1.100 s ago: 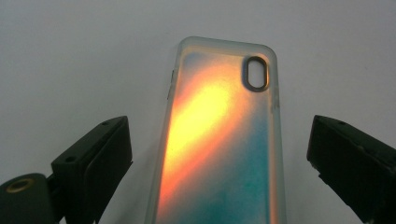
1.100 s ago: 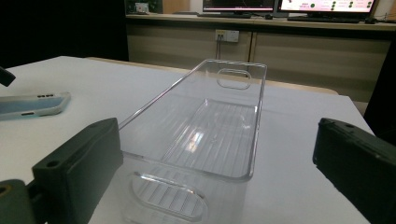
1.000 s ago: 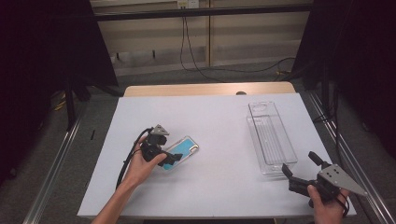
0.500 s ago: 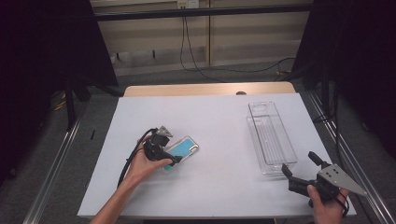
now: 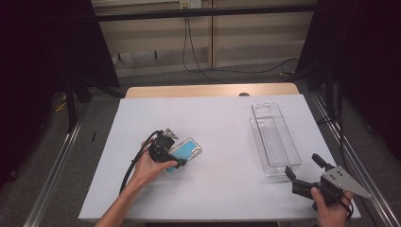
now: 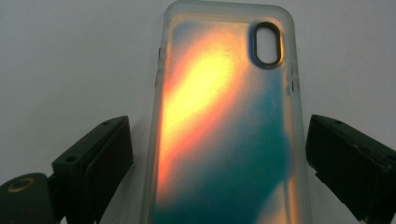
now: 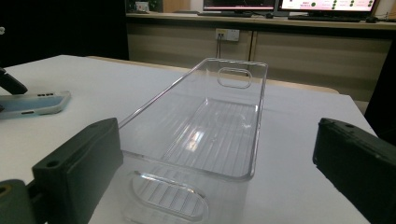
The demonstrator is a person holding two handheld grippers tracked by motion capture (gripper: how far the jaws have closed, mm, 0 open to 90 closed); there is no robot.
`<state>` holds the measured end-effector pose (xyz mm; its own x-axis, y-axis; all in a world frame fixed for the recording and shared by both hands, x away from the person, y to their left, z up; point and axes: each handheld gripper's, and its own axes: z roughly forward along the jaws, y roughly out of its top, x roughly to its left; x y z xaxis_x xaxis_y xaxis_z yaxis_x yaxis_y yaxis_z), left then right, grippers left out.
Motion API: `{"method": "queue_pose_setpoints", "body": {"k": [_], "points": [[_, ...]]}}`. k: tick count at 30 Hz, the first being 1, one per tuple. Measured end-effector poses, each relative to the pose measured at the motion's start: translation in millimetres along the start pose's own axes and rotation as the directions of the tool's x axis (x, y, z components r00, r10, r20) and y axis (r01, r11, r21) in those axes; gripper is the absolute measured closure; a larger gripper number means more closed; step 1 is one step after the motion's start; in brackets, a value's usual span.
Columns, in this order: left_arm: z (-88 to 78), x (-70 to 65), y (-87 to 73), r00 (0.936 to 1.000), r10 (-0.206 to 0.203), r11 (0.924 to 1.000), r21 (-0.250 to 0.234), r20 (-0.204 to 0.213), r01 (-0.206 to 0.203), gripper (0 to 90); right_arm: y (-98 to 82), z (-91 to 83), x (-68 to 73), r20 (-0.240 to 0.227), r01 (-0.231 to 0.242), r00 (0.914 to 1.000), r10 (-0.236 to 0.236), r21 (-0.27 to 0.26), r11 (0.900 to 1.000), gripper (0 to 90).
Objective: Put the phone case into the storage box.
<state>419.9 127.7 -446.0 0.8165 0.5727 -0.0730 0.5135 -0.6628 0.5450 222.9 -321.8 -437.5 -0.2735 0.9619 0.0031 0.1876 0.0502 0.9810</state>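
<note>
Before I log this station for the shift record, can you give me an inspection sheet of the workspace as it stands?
Surface: white table, flat, no spills seen.
Job's things: phone case, teal and orange, lying flat on the table; clear plastic bin at the table's right side, nothing in it.
Clutter: nothing seen.
Grippers: left tool open, its jaws on either side of the phone case with a gap on both sides; right tool open, aimed at the bin's near end, not touching it.
Cables: black cable trailing from the left tool; wires hanging on the wall behind.
Surroundings: dark curtains at both sides, monitors on a rear counter.
</note>
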Motion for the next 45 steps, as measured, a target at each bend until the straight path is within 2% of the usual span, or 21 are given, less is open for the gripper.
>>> {"method": "queue_pose_setpoints", "body": {"k": [4,8,14,18,25,32,42,45], "points": [[0.4,-1.1,-0.1,0.9999,0.008,1.0,0.003,-0.007,-0.008,7.7,-0.2,-0.3,-0.1,-0.002,0.002,1.0,-0.002,0.0,1.0,1.0],[1.7,-4.2,0.8,0.9989,0.033,0.9993,0.019,-0.032,-0.033,7.7,-0.2,0.0,0.0,-0.005,0.002,1.0,-0.002,0.001,1.0,1.0],[2.5,-4.0,1.6,0.9989,0.041,0.9989,0.023,-0.02,-0.041,7.7,-0.1,0.5,0.2,-0.004,0.002,1.0,-0.002,0.001,1.0,1.0],[2.6,-3.2,2.4,0.9975,0.07,0.9973,0.024,-0.009,-0.069,8.4,0.0,0.3,0.0,-0.006,0.003,1.0,-0.003,0.002,1.0,1.0],[3.1,-4.3,3.3,0.9983,0.058,0.9979,0.032,-0.011,-0.057,9.8,0.1,0.3,0.5,-0.007,0.004,1.0,-0.004,0.001,1.0,1.0],[1.6,-5.5,3.7,0.9973,0.073,0.9969,0.03,0.005,-0.073,16.1,0.0,0.6,0.4,-0.006,0.004,1.0,-0.004,0.003,1.0,1.0],[1.2,-4.6,5.1,0.9962,0.087,0.9952,0.044,0.008,-0.087,16.9,0.0,1.1,0.7,-0.009,0.006,0.9999,-0.006,0.004,1.0,0.9],[1.6,-5.4,5.6,0.9972,0.074,0.9963,0.043,0.005,-0.074,17.1,0.0,1.0,0.9,-0.01,0.009,0.9999,-0.009,0.004,1.0,0.9]]}}
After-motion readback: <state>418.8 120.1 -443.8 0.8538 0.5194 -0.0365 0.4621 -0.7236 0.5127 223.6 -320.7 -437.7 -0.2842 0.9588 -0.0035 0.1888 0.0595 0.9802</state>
